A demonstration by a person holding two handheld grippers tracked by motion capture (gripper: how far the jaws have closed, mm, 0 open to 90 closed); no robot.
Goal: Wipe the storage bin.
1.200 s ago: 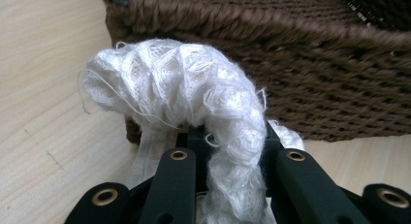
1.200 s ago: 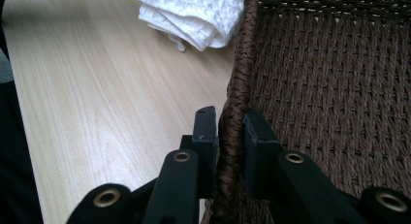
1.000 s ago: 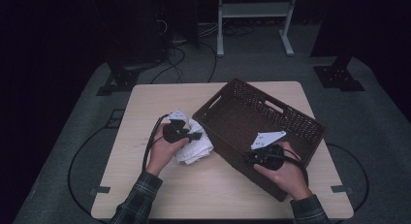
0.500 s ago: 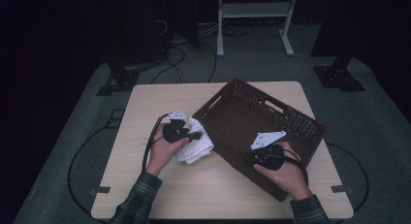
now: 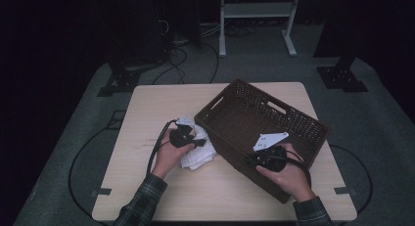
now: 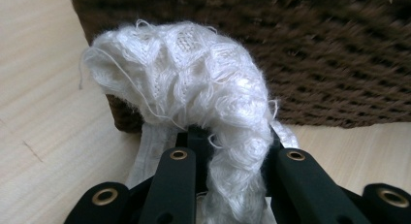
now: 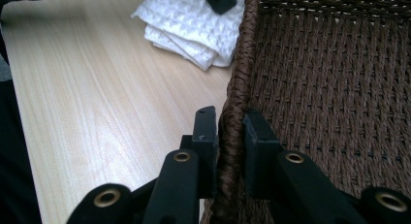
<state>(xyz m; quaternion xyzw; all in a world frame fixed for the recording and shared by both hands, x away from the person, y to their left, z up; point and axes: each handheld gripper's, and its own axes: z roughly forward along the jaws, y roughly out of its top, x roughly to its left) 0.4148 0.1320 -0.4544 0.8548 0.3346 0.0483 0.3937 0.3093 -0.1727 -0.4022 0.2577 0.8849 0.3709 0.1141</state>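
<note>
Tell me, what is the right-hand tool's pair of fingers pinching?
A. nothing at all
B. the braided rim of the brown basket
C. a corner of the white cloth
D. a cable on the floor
B: in the right gripper view the right gripper has its two black fingers on either side of the woven rim of the brown basket, one outside and one inside, while the white cloth lies apart on the table.

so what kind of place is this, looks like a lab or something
Probably a lab or recording studio rather than a home. A lone wooden table stands on grey carpet ringed by dark surroundings, with loose cables on the floor and black stand bases around it. A white metal frame stands behind.
</note>
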